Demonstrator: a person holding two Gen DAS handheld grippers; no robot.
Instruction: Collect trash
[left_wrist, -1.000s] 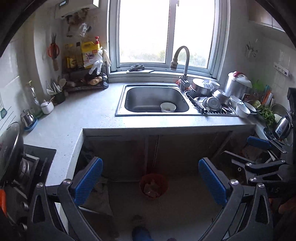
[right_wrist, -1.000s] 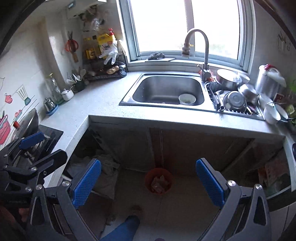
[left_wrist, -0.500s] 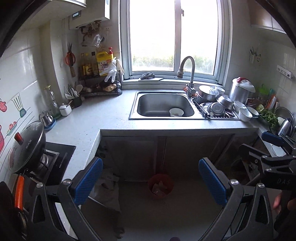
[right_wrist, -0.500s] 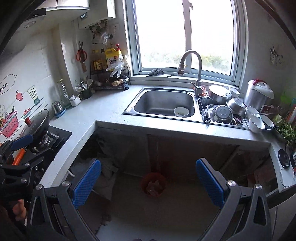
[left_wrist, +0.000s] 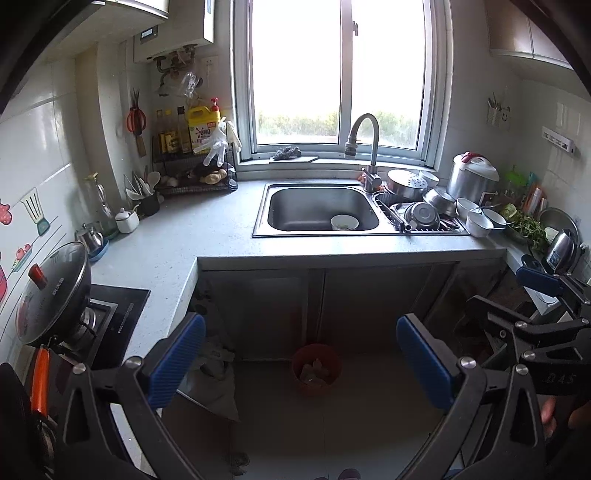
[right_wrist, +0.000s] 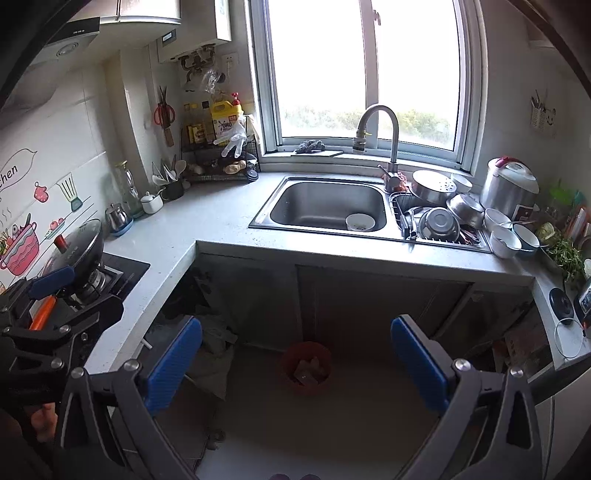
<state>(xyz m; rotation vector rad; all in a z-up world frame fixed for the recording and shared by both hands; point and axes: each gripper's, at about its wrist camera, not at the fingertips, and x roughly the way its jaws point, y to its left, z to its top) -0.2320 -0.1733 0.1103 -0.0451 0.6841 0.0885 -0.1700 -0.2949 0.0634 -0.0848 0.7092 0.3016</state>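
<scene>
A red trash bin (left_wrist: 316, 369) holding scraps stands on the floor under the sink counter; it also shows in the right wrist view (right_wrist: 306, 367). My left gripper (left_wrist: 301, 358) is open and empty, held high above the floor in front of the counter. My right gripper (right_wrist: 295, 354) is open and empty at about the same height. Each gripper shows at the edge of the other's view: the right gripper (left_wrist: 535, 295) and the left gripper (right_wrist: 55, 295). A white bowl (left_wrist: 344, 222) sits in the sink (left_wrist: 321, 208).
The L-shaped grey counter (left_wrist: 177, 236) carries a lidded wok on the stove (left_wrist: 55, 295) at left, a corner rack with bottles (left_wrist: 192, 147), and a dish rack with pots and bowls (left_wrist: 424, 210) at right. A crumpled bag (left_wrist: 218, 380) lies under the counter's left.
Both grippers have risen and pulled back from the counter, so the window, wall and more of the counter show. Both stay open.
</scene>
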